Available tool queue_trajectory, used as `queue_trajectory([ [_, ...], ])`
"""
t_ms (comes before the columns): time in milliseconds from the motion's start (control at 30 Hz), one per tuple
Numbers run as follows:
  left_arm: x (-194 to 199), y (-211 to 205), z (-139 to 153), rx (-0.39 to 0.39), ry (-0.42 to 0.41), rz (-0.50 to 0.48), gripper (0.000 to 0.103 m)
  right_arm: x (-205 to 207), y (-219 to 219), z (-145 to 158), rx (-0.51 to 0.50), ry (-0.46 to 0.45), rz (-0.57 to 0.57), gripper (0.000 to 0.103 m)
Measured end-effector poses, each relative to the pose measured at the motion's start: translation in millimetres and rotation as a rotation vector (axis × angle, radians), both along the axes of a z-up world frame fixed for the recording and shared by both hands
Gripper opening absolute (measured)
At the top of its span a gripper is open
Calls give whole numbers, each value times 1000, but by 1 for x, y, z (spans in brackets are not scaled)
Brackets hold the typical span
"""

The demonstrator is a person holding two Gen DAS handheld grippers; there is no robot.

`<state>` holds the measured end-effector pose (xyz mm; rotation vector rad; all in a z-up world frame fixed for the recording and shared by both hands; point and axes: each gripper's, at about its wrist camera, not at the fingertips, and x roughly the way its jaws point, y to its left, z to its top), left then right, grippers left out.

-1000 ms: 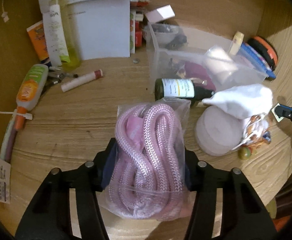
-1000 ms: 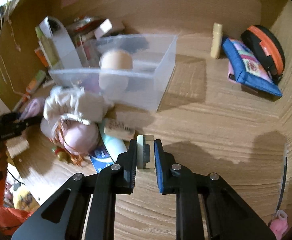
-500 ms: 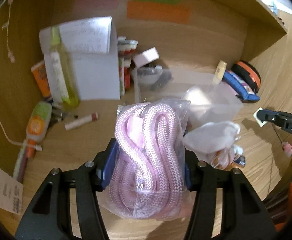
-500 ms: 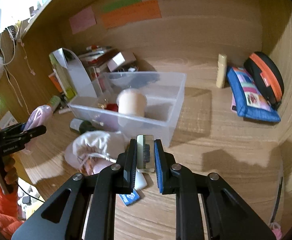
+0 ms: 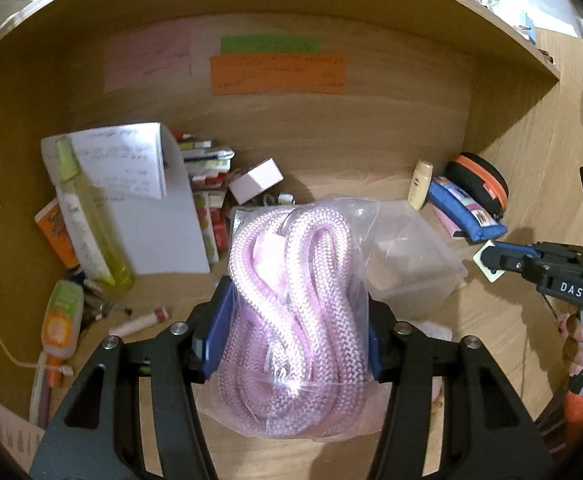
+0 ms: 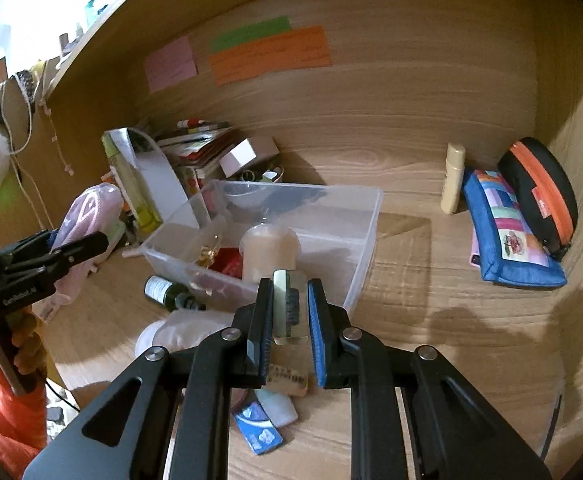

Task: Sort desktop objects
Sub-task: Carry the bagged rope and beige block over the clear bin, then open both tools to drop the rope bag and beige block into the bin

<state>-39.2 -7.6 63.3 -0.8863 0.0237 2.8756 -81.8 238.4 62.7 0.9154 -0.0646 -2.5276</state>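
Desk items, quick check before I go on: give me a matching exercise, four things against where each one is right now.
Things:
1. bagged pink rope
2. small clear block
3. blue patchwork pouch
4. dark green bottle

Places:
A. lying on the desk beside the clear bin
B. clamped in the left gripper
C. leaning against the black and orange case
D. clamped in the right gripper

Pairs: 1-B, 2-D, 3-C, 4-A
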Motion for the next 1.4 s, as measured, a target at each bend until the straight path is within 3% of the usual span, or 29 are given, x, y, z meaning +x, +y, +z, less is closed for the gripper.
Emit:
queue_trajectory([
  [300,-39,-4,5,48,-13,0,55,-23,-8,10,-12,27,-11,15],
  [467,-65,-5,-4,73,-62,4,55,-36,-23,7,9,16,-2,15],
  [733,-101,1,-36,62,-157,17,54,-67,-37,-20,37,-61,-15,15],
  [967,-113,10,-54,1,-184,5,54,-78,-43,-39,77,-92,-26,15],
  [1400,-129,11,-72,-46,-251,-23,55,-77,-49,-45,150,-82,-36,15],
])
